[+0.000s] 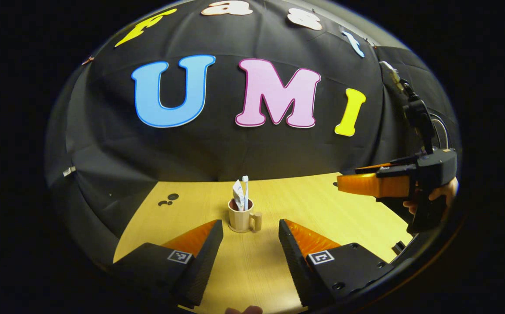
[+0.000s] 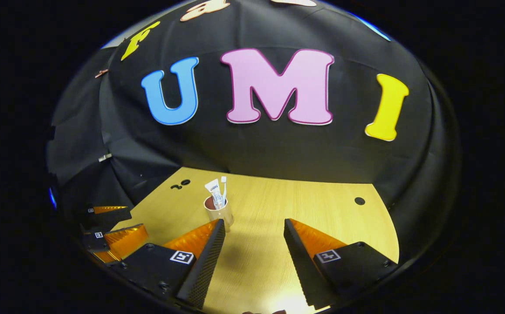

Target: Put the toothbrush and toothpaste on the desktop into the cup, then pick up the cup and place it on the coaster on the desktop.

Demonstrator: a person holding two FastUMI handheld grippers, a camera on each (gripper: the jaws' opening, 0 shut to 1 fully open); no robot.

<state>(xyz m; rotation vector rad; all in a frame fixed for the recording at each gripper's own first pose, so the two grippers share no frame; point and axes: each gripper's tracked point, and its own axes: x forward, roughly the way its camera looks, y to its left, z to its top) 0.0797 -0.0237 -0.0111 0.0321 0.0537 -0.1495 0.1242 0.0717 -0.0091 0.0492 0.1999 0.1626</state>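
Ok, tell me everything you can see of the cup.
The cup is a small beige mug, ceramic by its look, with a dark reddish inside and a side handle that points right in the left gripper view. It stands upright on the wooden desktop, on a thin round base that may be the coaster. A toothbrush and a toothpaste tube stand in it. Neither gripper touches it.

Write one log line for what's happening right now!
toothbrush and toothpaste: in cup | cup: on desk | left gripper: open | right gripper: open
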